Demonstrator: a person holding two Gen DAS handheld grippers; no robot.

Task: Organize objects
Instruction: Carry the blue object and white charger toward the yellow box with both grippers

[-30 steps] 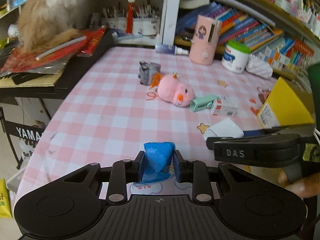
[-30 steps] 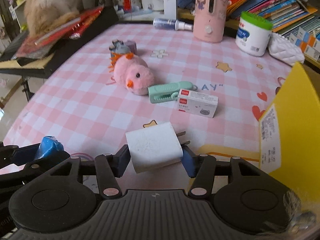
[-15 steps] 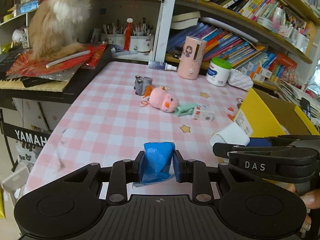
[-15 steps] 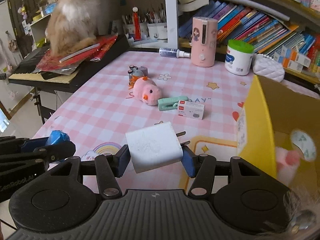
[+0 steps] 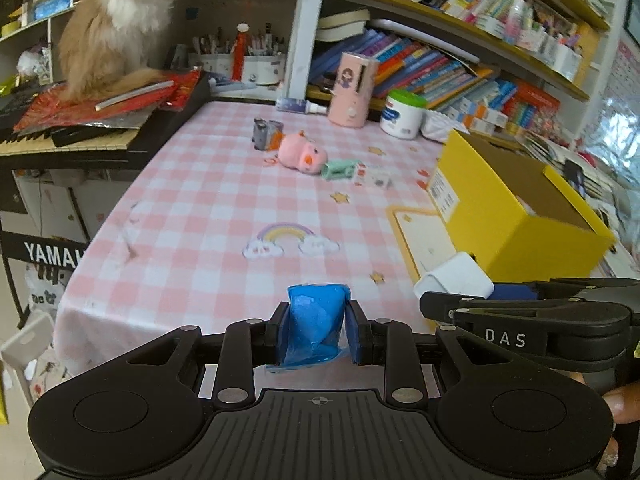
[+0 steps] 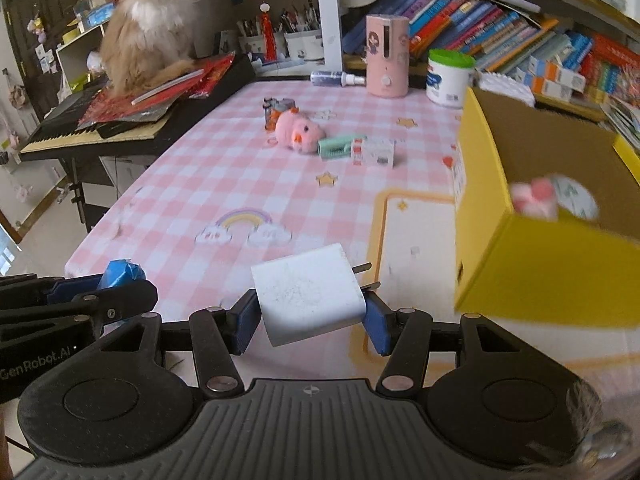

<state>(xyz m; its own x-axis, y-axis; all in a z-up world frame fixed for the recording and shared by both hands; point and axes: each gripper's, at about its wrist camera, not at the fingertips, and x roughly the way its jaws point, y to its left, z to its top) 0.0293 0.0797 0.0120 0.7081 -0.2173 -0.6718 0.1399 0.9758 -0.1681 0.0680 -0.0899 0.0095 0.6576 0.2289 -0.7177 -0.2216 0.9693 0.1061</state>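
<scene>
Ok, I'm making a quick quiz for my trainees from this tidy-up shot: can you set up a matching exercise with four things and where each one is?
Things:
1. blue wrapped object
2. white charger plug
3. pink plush chick
4. cat

Places:
A. sitting on the red papers on the keyboard
B. clamped in the right gripper
C. lying on the checked tablecloth beside the green clip
D. clamped in the left gripper

Pairs: 1-D, 2-B, 3-C, 4-A
</scene>
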